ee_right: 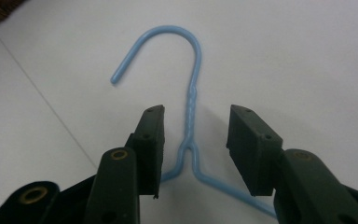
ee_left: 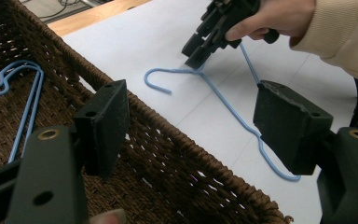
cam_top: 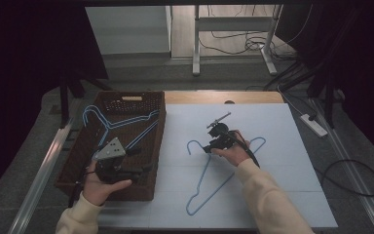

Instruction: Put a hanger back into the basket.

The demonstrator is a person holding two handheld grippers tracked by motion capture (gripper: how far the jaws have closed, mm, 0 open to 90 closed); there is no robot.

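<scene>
High view
hanger: the blue hanger (cam_top: 209, 178) lies flat on the white sheet (cam_top: 282, 161), hook toward the basket (cam_top: 126, 100), long axis slanting from near-left to far-right.
right gripper: the right gripper (cam_top: 217, 141) hovers over the hanger's neck; this hand is the nearer one.
left gripper: the left gripper (cam_top: 143, 170) hangs over the basket's near end, well apart from that hanger.
room: bare sheet all round the hanger; the basket rim stands just left of the hook; two more hangers (cam_top: 121, 124) lie inside the basket.

Left gripper view
left gripper: the left gripper (ee_left: 191, 128) has its jaws wide, nothing between them, basket rim (ee_left: 177, 140) below.
hanger: the hanger (ee_left: 223, 100) lies beyond the rim, with the right gripper (ee_left: 200, 58) tip at its neck.

Right gripper view
right gripper: the right gripper (ee_right: 196, 140) has its jaws half open, straddling the twisted neck of the hanger (ee_right: 189, 107) without touching it.
axis: the neck runs straight ahead between the jaws, hook beyond the tips.
next move: probably closing on the neck, which is centred already.
</scene>
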